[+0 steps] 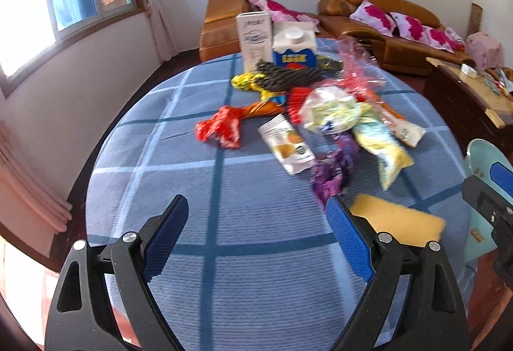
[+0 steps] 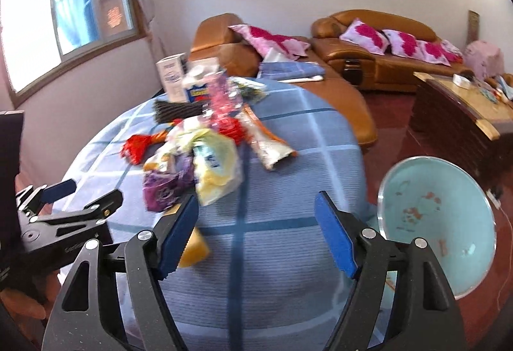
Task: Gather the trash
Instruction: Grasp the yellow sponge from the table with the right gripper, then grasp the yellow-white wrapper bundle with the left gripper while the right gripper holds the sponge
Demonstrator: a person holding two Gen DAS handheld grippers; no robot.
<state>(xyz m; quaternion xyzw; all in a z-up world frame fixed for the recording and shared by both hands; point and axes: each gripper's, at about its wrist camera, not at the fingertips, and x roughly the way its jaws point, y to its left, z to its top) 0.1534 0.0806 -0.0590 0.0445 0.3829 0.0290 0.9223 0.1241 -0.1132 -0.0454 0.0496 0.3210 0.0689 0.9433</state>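
A pile of trash lies on the round table with a blue checked cloth (image 1: 224, 190): a red wrapper (image 1: 221, 128), a white orange-printed packet (image 1: 285, 142), a purple wrapper (image 1: 333, 171), a yellow-green bag (image 1: 381, 149), clear pink plastic (image 1: 359, 69) and a blue-white carton (image 1: 295, 46). A yellow sponge (image 1: 397, 219) lies near the front. My left gripper (image 1: 256, 219) is open and empty above the cloth, short of the pile. My right gripper (image 2: 256, 216) is open and empty, with the purple wrapper (image 2: 163, 190) and yellow-green bag (image 2: 214, 165) just ahead to its left.
A light blue bin (image 2: 442, 222) stands on the floor right of the table; its rim shows in the left wrist view (image 1: 481, 155). A tall white box (image 1: 253, 37) stands at the table's far side. Orange sofas (image 2: 368, 62) and a wooden cabinet (image 2: 461, 113) lie beyond.
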